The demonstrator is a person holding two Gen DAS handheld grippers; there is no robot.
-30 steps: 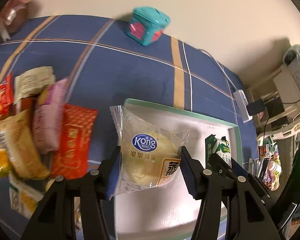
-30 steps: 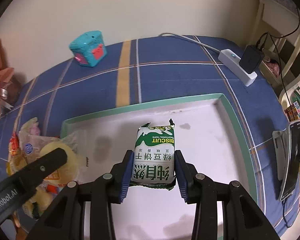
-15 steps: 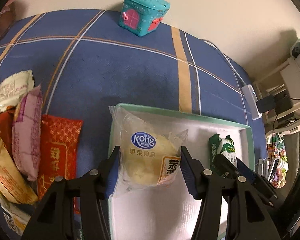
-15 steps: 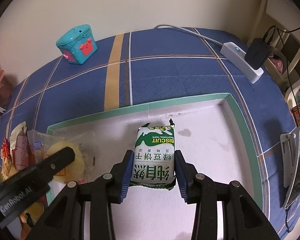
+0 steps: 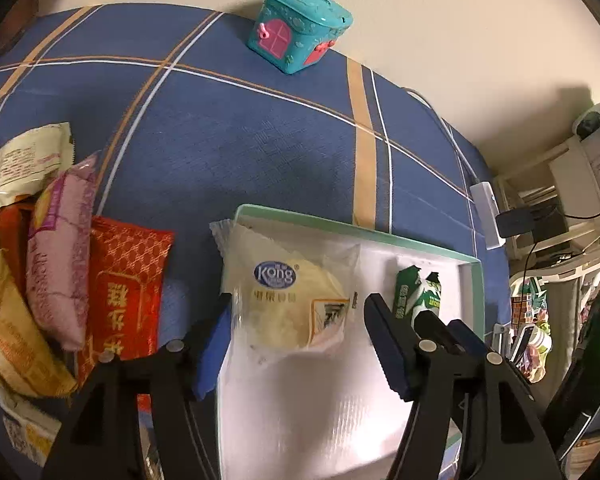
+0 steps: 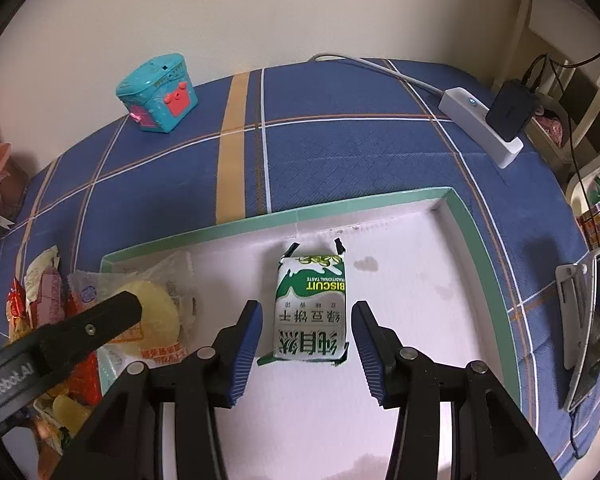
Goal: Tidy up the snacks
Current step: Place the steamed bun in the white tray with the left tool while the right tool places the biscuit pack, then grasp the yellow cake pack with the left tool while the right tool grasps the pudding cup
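Our left hand-held gripper (image 5: 298, 340) has just been opening: its jaws stand spread on either side of the cake (image 5: 288, 308), with a gap showing at the right pad and the left pad right at the wrapper's edge, so we judge the cake released. It lies in the tray (image 5: 476, 292) at the left end, its clear wrapper lapping over the tray's corner. Our right hand-held gripper (image 6: 306, 352) has likewise just been opening; the pads stand clear of the biscuit pack (image 6: 312, 312), which lies flat on the tray (image 6: 480, 240) floor near the middle, well apart from the far rim. We take this as the placing step, both snacks set down together. The next move calls for lifting both grippers straight away without dragging the wrappers, then reaching left for the pile (image 5: 60, 260) on the blue checked worktop (image 5: 240, 140). The cake is a pale round bun in a crinkled clear bag with a blue logo; it looks soft and easy to crush. The biscuit pack is a green and white pillow pack, plump, its print upside down to us. The pile holds red, pink and yellow packets, overlapping.
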